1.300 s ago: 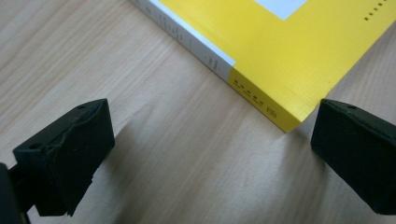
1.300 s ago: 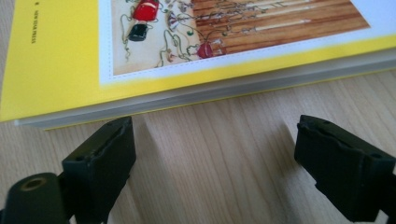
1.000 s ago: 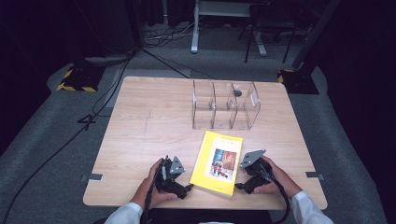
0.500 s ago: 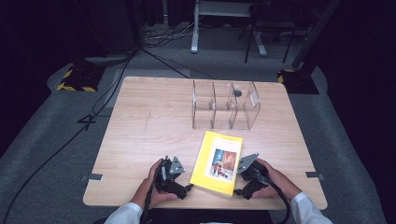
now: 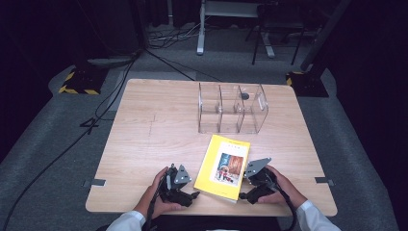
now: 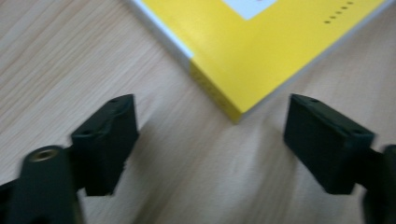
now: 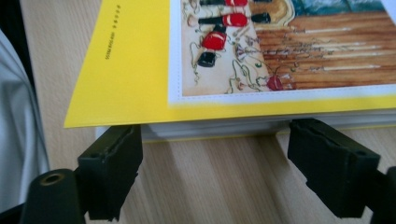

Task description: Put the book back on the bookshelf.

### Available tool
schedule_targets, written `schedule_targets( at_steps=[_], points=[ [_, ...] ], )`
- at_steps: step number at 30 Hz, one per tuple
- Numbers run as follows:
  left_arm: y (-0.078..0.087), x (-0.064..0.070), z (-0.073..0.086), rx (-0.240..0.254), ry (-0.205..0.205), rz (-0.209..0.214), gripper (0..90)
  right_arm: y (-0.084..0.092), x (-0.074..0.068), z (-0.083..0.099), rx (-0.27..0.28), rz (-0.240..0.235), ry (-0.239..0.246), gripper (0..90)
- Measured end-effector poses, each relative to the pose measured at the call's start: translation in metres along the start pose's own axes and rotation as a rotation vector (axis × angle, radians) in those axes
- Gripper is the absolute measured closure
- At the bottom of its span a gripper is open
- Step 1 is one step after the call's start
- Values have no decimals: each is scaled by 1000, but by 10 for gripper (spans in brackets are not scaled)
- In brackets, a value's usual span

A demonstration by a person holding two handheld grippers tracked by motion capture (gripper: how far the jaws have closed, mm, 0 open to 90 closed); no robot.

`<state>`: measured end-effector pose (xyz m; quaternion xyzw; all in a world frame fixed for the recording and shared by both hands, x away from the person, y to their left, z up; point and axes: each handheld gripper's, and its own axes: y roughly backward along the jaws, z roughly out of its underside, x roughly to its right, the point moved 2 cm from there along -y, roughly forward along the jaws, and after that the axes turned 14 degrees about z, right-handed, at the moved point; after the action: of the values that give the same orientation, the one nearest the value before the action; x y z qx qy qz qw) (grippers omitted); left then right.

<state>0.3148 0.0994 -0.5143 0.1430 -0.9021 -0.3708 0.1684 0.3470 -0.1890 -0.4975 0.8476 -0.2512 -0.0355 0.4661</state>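
A yellow book (image 5: 223, 167) lay flat near my edge of the table (image 5: 144, 134), its cover picture up, between my two grippers. Beyond it, toward the far side, stood a clear organizer (image 5: 233, 108) with three compartments, well apart from my hands.

My left gripper (image 5: 194, 195) lay low on the wood just beside the book's near left corner. In the left gripper view, that corner (image 6: 233, 109) pointed into the gap between my jaws. The jaws stood apart and had just been closing somewhat, but neither pad touched the book; bare wood showed on both sides of the corner.

My right gripper (image 5: 242, 196) sat at the book's near right side, aimed in at its edge. In the right gripper view, the page edge (image 7: 219, 128) ran across just beyond my two fingers (image 7: 112, 163), with the cover overhanging slightly. These jaws were also apart and had just been closing a little. Their tips came up against the page edge or just short of it; I could not tell which. They clamped nothing.
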Motion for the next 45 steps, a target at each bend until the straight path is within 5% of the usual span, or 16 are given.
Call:
schedule_targets(
  at_steps=[2,9,16,26,29,34,38,45],
  points=[
    [-2,6,-3,7,-15,12,150,3,0,-2,26,-2,-26,200],
    [0,17,-13,54,-55,18,168,10,0,-10,90,-9,-53,208],
    [-25,37,-31,21,-129,37,168,14,2,-18,127,-10,-74,215],
    [-43,48,-42,-3,-171,-78,172,16,-1,-30,132,-13,-81,215],
    [-42,47,-44,8,-180,-107,241,18,0,-31,126,-18,-90,217],
    [-34,44,-44,55,-168,-96,374,21,0,-31,138,-28,-96,216],
    [-25,47,-44,93,-222,-81,562,29,2,-28,159,-37,-110,217],
    [-15,46,-44,121,-248,-69,739,39,6,-24,199,-27,-115,233]
  ],
)
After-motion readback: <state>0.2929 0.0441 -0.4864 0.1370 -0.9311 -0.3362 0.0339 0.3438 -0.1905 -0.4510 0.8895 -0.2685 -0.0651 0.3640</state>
